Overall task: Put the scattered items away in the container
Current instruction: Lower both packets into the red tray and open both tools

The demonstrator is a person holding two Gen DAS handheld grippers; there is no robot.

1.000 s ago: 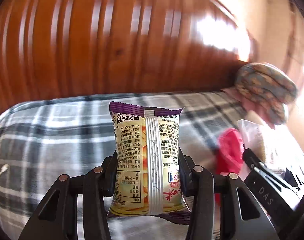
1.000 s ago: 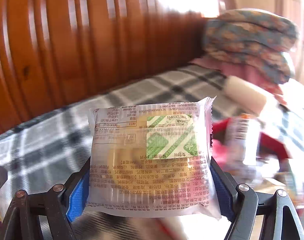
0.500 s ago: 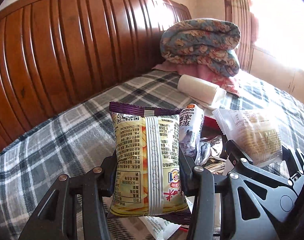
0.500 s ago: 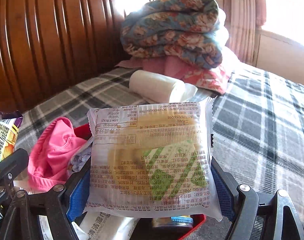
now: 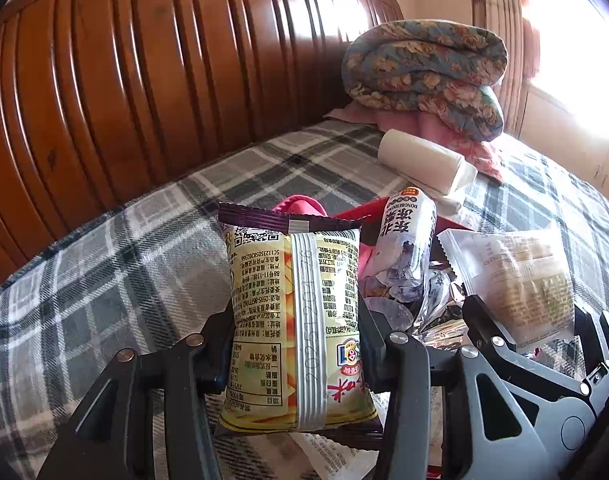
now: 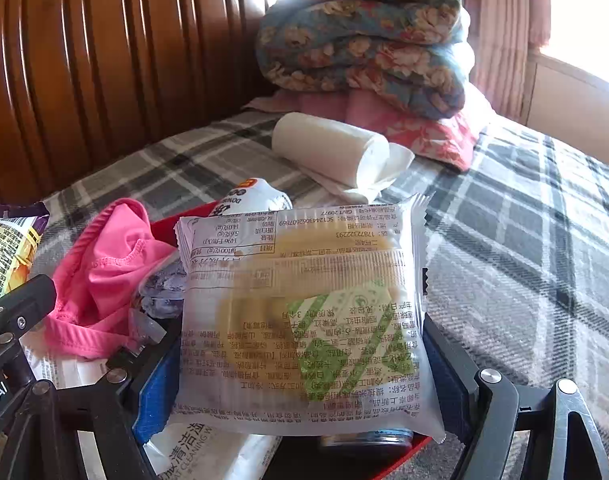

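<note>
Crinkly foil snack packet upright, pinched in left tool.

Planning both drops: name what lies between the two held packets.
In the left wrist view, an upright white-and-purple snack tube stands between the yellow packet and the translucent packet.

Your container sits on the bed, w/ garment in its left side. Paper roll lies behind it; folded quilt behind that, by the headboard.

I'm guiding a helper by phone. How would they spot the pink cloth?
Find the red container on the plaid bed, below the wooden headboard. The pink cloth hangs over its near-left rim, soft and crumpled, the only fabric among printed wrappers.
</note>
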